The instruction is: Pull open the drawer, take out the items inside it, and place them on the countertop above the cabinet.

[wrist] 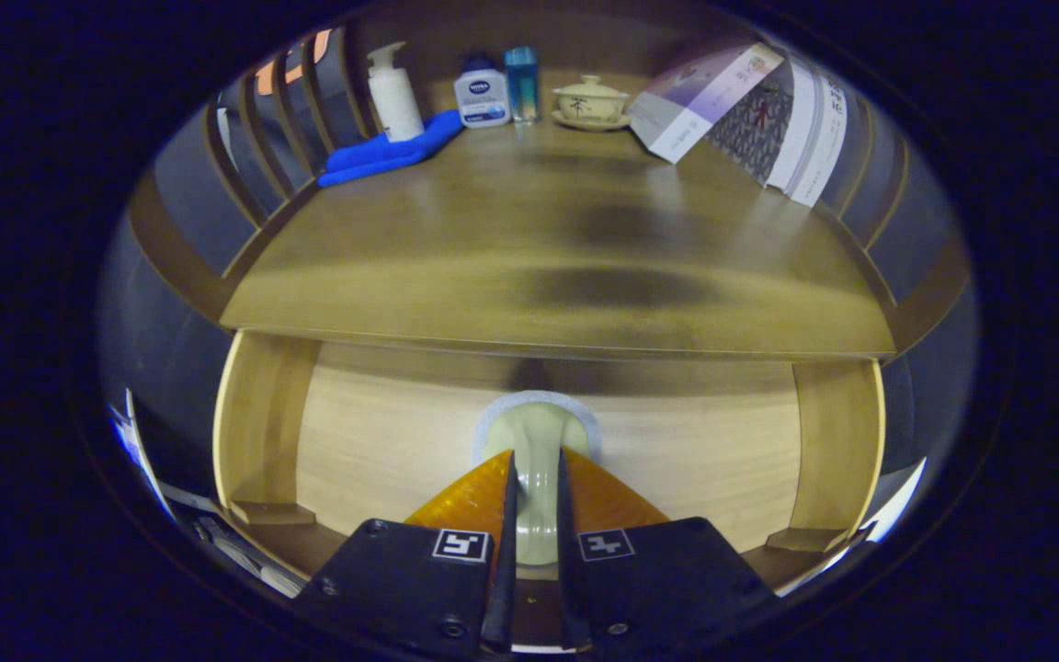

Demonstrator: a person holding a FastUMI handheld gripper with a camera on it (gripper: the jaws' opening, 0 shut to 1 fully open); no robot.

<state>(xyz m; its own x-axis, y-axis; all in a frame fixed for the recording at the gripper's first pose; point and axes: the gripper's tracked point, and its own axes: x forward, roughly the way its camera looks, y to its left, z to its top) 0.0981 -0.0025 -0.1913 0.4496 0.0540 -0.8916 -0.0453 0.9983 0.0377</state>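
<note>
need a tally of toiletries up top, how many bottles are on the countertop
3, in a row at the back of the countertop: a white pump bottle by the blue cloth, a white-and-blue bottle, and a slim blue bottle beside the lidded cup. None seem hidden.

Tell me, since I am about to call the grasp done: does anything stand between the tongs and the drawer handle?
Nothing visible does. The tongs have the pale green rounded drawer handle between their fingers, close on both sides, on the light wooden drawer front just under the brown wooden countertop.
</note>
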